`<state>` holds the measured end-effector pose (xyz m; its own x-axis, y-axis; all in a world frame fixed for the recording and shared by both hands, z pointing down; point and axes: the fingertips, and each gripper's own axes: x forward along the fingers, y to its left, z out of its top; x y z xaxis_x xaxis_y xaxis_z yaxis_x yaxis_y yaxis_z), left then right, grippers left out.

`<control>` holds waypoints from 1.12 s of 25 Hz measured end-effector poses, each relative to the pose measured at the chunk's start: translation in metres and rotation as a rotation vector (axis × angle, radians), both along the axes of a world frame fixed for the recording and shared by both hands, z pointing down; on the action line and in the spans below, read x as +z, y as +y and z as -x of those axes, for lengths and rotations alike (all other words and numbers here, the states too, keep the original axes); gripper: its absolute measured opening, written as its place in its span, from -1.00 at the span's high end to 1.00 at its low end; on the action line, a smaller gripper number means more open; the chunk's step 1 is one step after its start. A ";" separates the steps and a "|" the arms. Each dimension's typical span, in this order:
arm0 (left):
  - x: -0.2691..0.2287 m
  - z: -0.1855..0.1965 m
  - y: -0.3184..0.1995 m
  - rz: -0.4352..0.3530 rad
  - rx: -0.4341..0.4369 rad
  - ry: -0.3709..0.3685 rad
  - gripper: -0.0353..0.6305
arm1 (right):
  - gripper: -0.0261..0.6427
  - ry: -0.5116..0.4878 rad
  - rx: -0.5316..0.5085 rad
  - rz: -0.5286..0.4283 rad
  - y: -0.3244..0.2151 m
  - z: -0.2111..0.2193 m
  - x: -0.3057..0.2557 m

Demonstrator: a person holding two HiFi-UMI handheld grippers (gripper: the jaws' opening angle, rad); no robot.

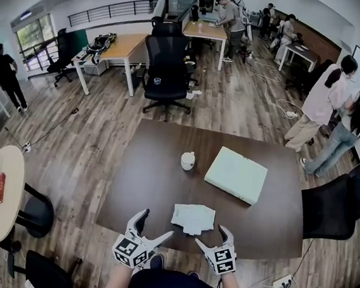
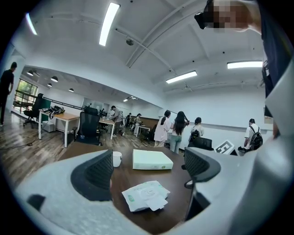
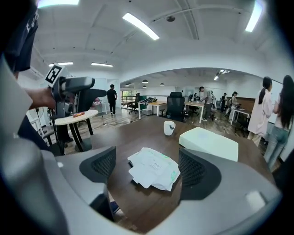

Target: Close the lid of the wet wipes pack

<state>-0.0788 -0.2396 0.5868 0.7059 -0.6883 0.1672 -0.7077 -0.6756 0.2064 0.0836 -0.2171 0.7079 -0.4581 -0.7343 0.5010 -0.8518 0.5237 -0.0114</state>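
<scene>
White and soft, the wipes pack (image 1: 193,218) lies by the table's (image 1: 158,170) near edge, lid flap (image 3: 141,173) open, between the left gripper (image 1: 157,223) and right gripper (image 1: 211,235), both empty with jaws apart; an unbraced press could skid it.

This is an open-plan office: light wooden desks (image 1: 123,45) and black swivel chairs (image 1: 167,69) are spread over a wood-plank floor (image 1: 234,107). A large dark desk (image 1: 150,188) is set in the foreground, with a small round table (image 1: 3,199) beside it. Long strip lights (image 2: 109,23) are fixed to a white ceiling (image 2: 193,41), cables (image 1: 282,104) are trailed across the floor, and people (image 1: 323,100) are seen standing in small groups by the desks and along the wall.
</scene>
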 end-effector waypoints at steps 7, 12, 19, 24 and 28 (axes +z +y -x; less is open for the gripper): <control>-0.005 0.005 0.002 -0.006 -0.027 -0.007 -0.53 | -0.39 0.174 -0.107 0.002 -0.018 0.003 0.048; -0.012 0.011 0.004 -0.031 -0.045 -0.043 -0.52 | -0.41 0.339 -0.232 0.032 -0.018 0.010 0.079; -0.017 0.020 0.005 -0.034 -0.074 -0.054 -0.52 | -0.41 0.522 -0.391 0.040 -0.021 0.022 0.127; -0.012 0.023 0.008 -0.016 -0.078 -0.069 -0.52 | -0.41 0.632 -0.439 0.036 -0.028 0.024 0.150; -0.012 0.027 0.008 -0.006 -0.088 -0.073 -0.52 | -0.40 0.703 -0.451 0.041 -0.037 0.021 0.159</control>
